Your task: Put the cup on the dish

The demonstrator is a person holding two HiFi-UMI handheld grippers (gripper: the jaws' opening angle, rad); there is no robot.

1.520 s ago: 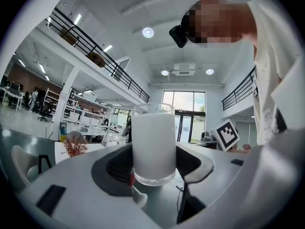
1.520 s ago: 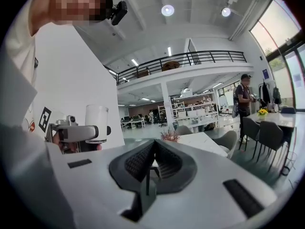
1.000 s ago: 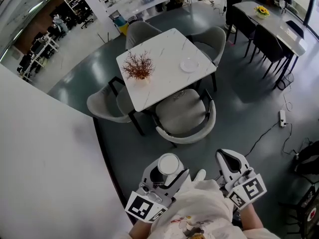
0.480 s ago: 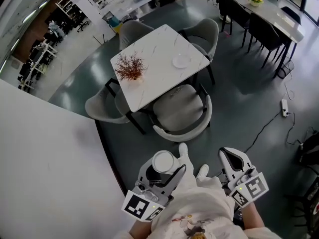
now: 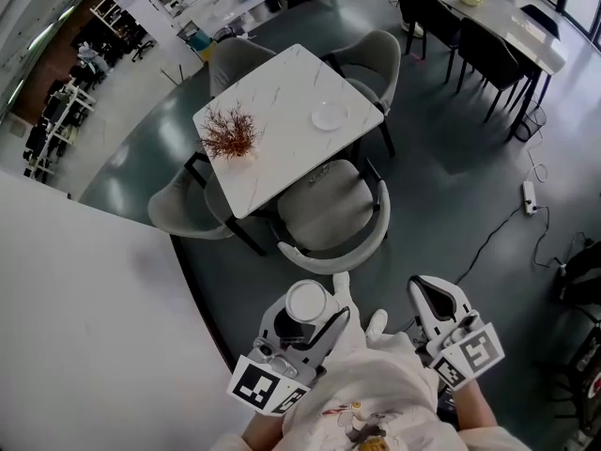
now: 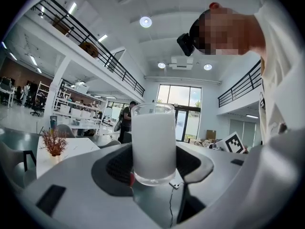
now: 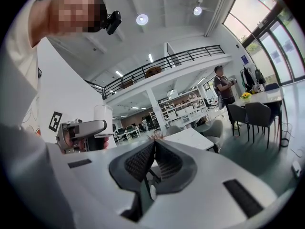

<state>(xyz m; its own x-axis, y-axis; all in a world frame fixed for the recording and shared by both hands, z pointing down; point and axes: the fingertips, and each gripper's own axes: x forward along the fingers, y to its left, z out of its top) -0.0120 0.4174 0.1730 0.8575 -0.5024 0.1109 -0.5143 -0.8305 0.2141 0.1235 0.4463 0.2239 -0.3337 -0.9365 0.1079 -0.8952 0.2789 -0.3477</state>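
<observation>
Two claws sit low in the head view, close to the person's body and above the dark grey floor (image 5: 441, 191). The left claw (image 5: 311, 312) is closed on the cup (image 5: 308, 300), a frosted white tumbler that stands upright between its dark pads. The left gripper view shows the cup (image 6: 153, 142) square in the middle of that claw (image 6: 153, 171), its base down between the jaws and its clear rim well above them. The right claw (image 5: 430, 294) is empty and shut; in the right gripper view its two ribbed jaws (image 7: 153, 151) meet in a single seam with nothing between them.

Well ahead of both claws stands a white marble-patterned table (image 5: 272, 92) with grey chairs around it, the nearest chair (image 5: 331, 216) tucked against its near edge. The dish (image 5: 329, 116), small, round and white, lies on the right part of the table top, bare. A reddish dried plant (image 5: 227, 134) in a small vase stands on the left part, apart from the dish. The cup is far from the dish, up in the left claw.
</observation>
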